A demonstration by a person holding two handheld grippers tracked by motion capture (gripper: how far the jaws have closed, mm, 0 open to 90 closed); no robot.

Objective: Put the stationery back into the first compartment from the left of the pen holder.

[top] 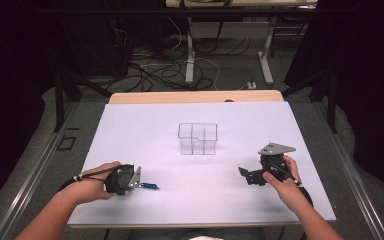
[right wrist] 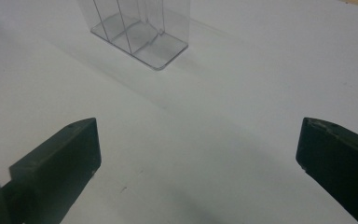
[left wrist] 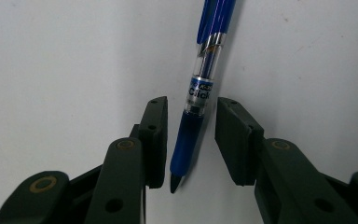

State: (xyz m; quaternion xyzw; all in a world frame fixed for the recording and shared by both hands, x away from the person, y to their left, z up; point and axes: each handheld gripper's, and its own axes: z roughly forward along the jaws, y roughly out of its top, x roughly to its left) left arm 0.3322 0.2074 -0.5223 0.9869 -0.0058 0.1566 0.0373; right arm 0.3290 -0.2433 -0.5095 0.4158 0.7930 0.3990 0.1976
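Observation:
A blue click pen lies on the white sheet at the near left. My left gripper is down at it, jaws either side of the pen's dark blue grip. In the left gripper view a gap shows between the right pad and the pen, and the left pad stands close beside it without clearly pressing. My right gripper rests at the near right, held in a hand, its jaws wide open with nothing between them.
A clear plastic box with inner dividers stands upright at the middle of the white sheet; the right gripper view shows the box ahead. The wooden table edge runs along the far side, with cables on the floor beyond.

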